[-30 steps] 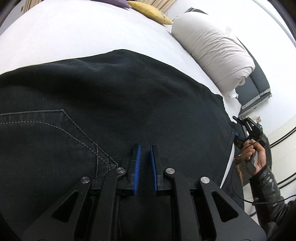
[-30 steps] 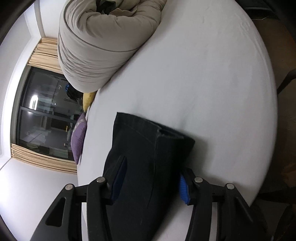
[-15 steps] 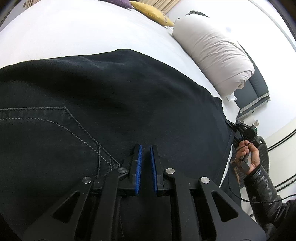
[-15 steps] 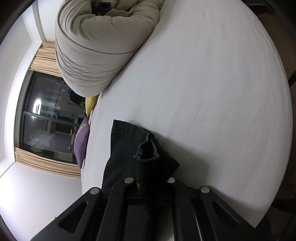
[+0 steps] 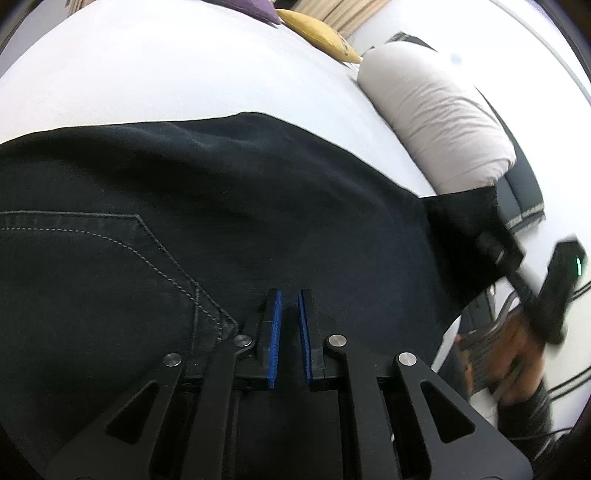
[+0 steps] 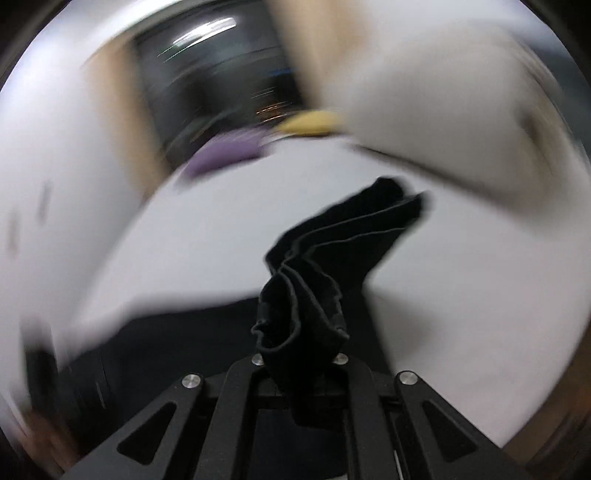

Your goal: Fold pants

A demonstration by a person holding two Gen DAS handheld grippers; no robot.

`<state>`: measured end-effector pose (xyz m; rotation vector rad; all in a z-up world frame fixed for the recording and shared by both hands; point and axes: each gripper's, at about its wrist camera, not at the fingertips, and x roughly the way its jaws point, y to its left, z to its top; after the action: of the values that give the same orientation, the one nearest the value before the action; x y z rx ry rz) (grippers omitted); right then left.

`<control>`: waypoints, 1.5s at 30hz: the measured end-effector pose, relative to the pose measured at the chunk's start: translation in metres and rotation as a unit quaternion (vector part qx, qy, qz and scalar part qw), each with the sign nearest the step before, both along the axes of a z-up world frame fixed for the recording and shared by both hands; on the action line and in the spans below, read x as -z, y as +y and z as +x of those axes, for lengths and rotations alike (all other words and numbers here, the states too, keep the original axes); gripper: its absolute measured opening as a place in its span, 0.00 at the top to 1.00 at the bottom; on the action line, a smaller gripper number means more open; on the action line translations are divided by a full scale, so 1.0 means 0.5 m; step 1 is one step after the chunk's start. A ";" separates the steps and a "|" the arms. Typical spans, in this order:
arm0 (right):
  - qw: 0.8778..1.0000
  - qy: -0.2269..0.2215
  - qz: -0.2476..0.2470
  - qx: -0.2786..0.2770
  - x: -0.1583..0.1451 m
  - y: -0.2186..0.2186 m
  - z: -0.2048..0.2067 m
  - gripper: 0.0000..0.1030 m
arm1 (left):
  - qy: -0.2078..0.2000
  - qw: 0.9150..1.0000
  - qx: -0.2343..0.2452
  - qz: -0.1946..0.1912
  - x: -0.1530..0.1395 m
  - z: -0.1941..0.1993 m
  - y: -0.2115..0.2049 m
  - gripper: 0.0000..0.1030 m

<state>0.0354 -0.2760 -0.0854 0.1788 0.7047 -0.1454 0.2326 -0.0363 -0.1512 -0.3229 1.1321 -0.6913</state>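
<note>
Black pants (image 5: 229, 206) lie flat across the white bed (image 5: 155, 74), back pocket stitching at the left. My left gripper (image 5: 290, 295) rests on the pants beside the pocket, its blue pads nearly together with a narrow gap and no cloth between them. My right gripper (image 6: 301, 358) is shut on the bunched hem end of the pants legs (image 6: 314, 280) and holds it lifted above the bed. In the left wrist view the lifted hem (image 5: 461, 218) and the right gripper (image 5: 498, 251) show at the right, blurred.
A rolled beige duvet (image 5: 436, 122) lies along the bed's far right. A yellow pillow (image 5: 317, 33) and a purple pillow (image 5: 255, 5) sit at the head. A dark window (image 6: 221, 85) is behind. The bed edge runs at the right.
My right gripper, shut on the hem end, has lifted it off the bed and swung it fast toward the waist end. My left gripper has stayed in place.
</note>
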 end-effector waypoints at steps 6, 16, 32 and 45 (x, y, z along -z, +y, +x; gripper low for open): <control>0.965 0.099 -0.202 -0.137 0.161 0.259 0.034 0.95 | 0.027 0.999 -0.003 -0.045 -0.013 0.000 0.000 0.69; 0.954 0.073 -0.262 -0.125 0.138 0.295 0.023 0.95 | 0.073 0.992 -0.012 -0.101 -0.028 0.037 -0.069 0.19; 0.927 0.012 -0.321 -0.193 0.072 0.380 0.006 0.94 | 0.065 0.995 0.056 -0.041 -0.070 0.117 -0.126 0.90; 0.910 0.030 -0.309 -0.275 0.118 0.446 -0.001 0.94 | 0.081 0.997 0.015 0.009 -0.038 0.096 -0.038 0.90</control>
<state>0.0348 -0.0532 -0.1445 -0.6352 0.7147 0.1721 0.2805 -0.0551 -0.1320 -0.3521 1.2998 -0.6895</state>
